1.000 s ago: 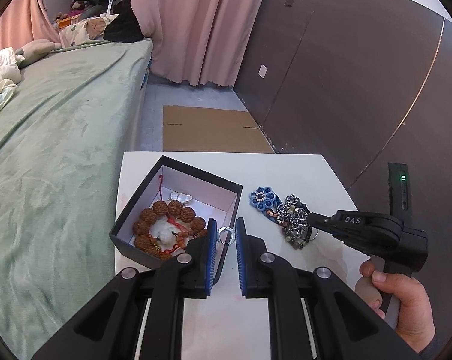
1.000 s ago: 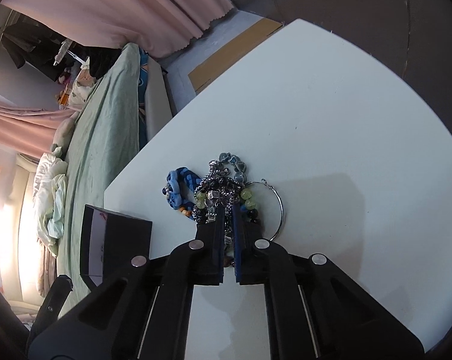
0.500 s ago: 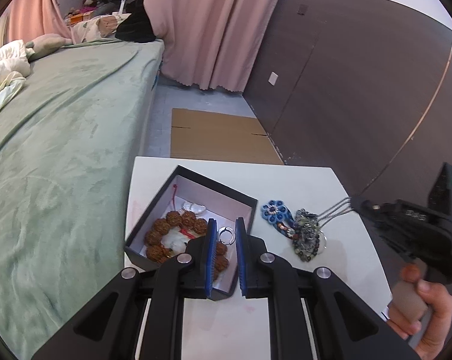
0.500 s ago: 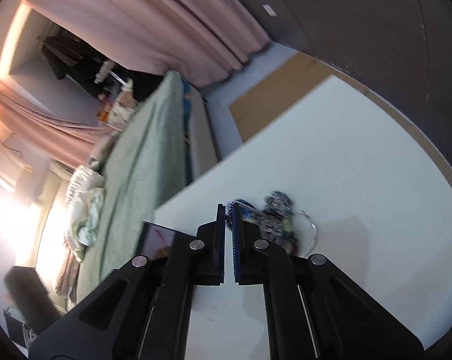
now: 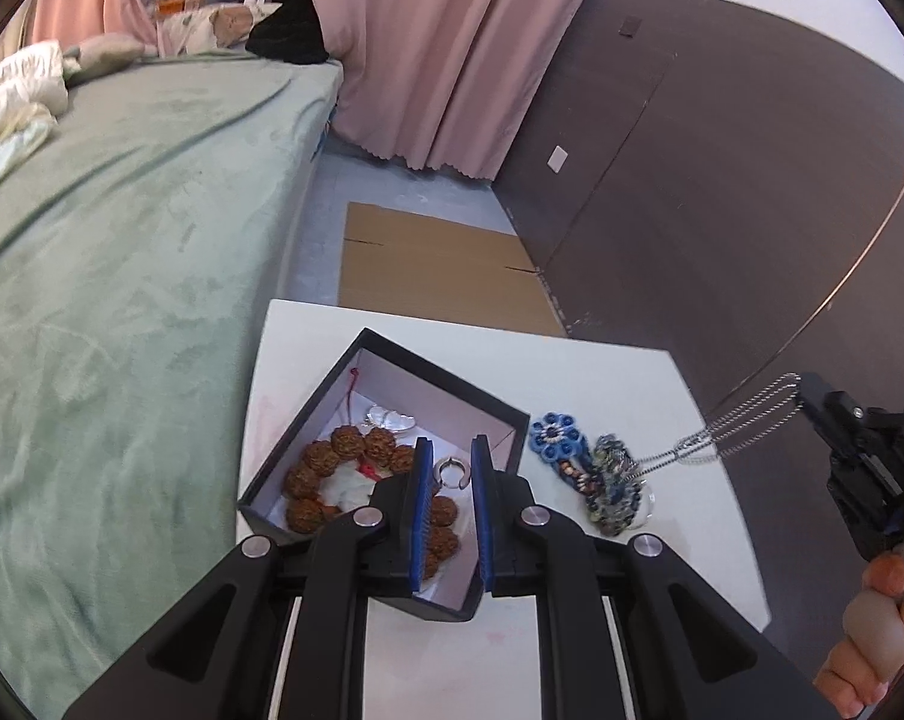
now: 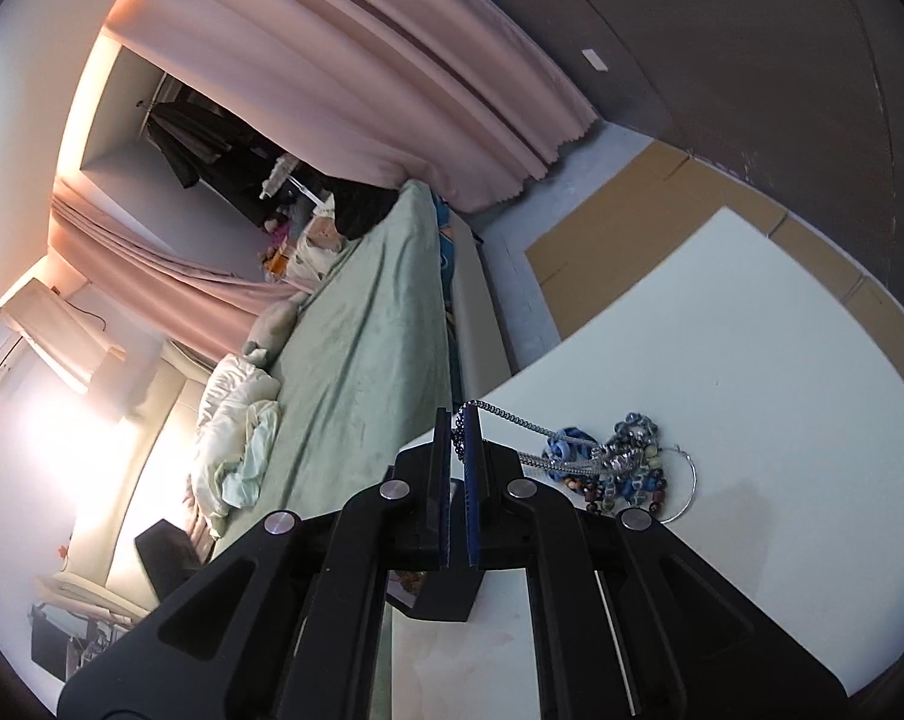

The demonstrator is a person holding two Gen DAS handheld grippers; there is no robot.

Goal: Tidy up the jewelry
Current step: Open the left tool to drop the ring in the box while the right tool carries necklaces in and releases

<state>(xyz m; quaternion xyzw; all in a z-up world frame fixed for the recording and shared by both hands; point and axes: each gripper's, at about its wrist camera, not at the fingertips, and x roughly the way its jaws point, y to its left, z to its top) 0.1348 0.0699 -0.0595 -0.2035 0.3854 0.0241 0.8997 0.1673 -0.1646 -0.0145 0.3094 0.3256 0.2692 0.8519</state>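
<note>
In the left wrist view, the left gripper point(image 5: 450, 471) was nearly closed, its blue pads pinching a small silver ring point(image 5: 450, 473) directly above the open black box point(image 5: 439, 371), which sat toward nine o'clock on the white table point(image 5: 608, 378). Inside the box lay a brown bead bracelet point(image 5: 356, 450) and a small silver piece point(image 5: 390, 418) near the twelve o'clock wall. At three o'clock the right gripper point(image 5: 803, 393), held in a person's hand point(image 5: 872, 618), had its jaws closed on a silver chain point(image 5: 746, 417) that ran taut down to the jewelry pile point(image 5: 608, 480) just right of the box, beside a blue flower piece point(image 5: 553, 435). In the right wrist view, the right gripper point(image 6: 463, 420) showed its pads pressed almost together with the chain point(image 6: 512, 420) looped over the tip and trailing toward three o'clock into the tangled pile point(image 6: 620, 468), where a thin wire hoop point(image 6: 689, 480) rested on the table point(image 6: 752, 330); the far end of the chain seemed snagged among the beads. The box point(image 6: 446, 597) showed only as a dark corner at six o'clock. The step in hand looked twofold: dropping the ring into the box and drawing the chain free. Next, the left jaws would need to part over the box interior, while the right would need a gentle lift, lest the whole pile drag along.
</note>
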